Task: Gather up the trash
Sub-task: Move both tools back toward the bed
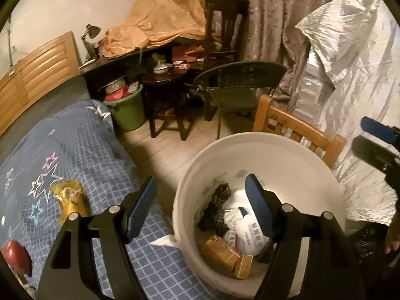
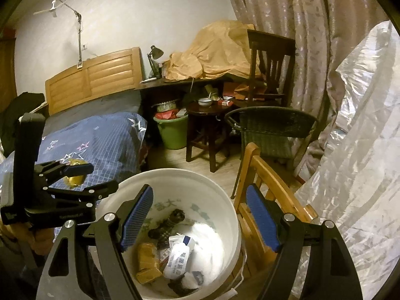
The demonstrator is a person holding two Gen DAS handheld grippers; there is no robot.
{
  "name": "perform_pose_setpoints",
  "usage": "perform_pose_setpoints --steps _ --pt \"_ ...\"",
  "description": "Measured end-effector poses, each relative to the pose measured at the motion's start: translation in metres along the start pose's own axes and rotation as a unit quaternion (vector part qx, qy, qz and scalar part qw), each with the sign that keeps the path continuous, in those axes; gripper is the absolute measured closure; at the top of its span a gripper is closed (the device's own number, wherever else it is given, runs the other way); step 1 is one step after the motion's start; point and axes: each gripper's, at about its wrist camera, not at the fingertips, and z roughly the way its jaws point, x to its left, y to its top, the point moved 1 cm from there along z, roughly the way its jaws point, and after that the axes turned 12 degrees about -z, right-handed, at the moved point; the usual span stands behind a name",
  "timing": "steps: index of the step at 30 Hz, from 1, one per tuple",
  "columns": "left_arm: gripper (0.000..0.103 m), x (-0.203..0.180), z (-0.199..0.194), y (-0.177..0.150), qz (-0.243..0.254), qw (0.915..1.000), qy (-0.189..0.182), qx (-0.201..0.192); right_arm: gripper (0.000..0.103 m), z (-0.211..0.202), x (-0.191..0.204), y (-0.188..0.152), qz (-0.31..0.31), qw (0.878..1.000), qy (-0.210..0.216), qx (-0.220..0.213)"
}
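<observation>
A white bucket [image 1: 270, 150] [image 2: 200, 175] stands on the floor beside the bed. It holds a white plastic bag [image 1: 247, 227], a printed white packet [image 2: 178, 255], brown cardboard boxes [image 1: 220, 250] [image 2: 147, 252] and a black knitted item [image 1: 220, 197] [image 2: 172, 220]. My left gripper [image 1: 201, 182] [image 2: 97, 178] hovers open over the bucket's left rim, nothing between its blue pads. My right gripper [image 2: 200, 190] [image 1: 375, 135] is open above the bucket too, also empty. A gold wrapper [image 1: 70, 197] [image 2: 73, 180] lies on the quilt left of the bucket, with a red object [image 1: 17, 255] nearer the bed's edge.
The bed carries a blue star-patterned quilt [image 1: 75, 150]. A wooden chair [image 1: 300, 130] touches the bucket's far right side, with a silvery sheet [image 1: 362, 75] behind it. Further back stand a wicker chair [image 1: 237, 87], a dark stool [image 2: 207, 115] and a full green bucket [image 1: 127, 112].
</observation>
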Motion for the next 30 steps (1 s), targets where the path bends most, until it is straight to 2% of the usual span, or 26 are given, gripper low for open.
perform_pose_setpoints --steps 4,11,17,22,30 --pt "0.029 0.009 -0.006 -0.006 -0.003 0.9996 0.023 -0.014 0.025 -0.012 0.007 -0.001 -0.002 1.0 -0.018 -0.021" --pt "0.026 0.045 -0.032 -0.022 -0.036 0.9956 0.071 -0.05 0.021 -0.039 0.035 -0.005 0.002 0.995 -0.055 -0.089" --pt "0.021 0.093 -0.072 -0.043 -0.071 0.9861 0.121 -0.089 0.013 -0.069 0.078 -0.013 0.0 0.98 -0.084 -0.179" --pt "0.02 0.145 -0.11 -0.067 -0.108 0.9775 0.153 -0.098 0.012 -0.072 0.119 -0.018 -0.006 0.979 -0.06 -0.193" --pt "0.02 0.229 -0.169 -0.114 -0.187 0.9551 0.207 -0.1 0.005 -0.055 0.203 -0.018 -0.028 0.987 0.015 -0.16"
